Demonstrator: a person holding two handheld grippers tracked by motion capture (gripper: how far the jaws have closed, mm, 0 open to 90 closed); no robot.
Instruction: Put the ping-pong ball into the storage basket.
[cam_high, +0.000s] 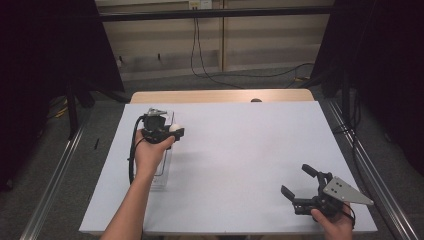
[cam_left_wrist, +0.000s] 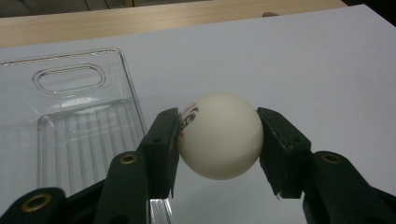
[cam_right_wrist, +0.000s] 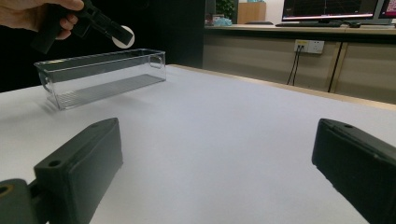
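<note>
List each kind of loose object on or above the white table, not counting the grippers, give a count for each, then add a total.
White ball, clamped in the left gripper: 1
Clear plastic bin, nothing in it: 1
Total: 2

Looks like lab or test room. Dark curtains (cam_high: 45, 45) at both sides, metal rails (cam_high: 55, 175) on floor, loose cables (cam_high: 210, 70) by wall, computer screens (cam_right_wrist: 329, 9) on far desk, white-topped counter (cam_high: 240, 150).
</note>
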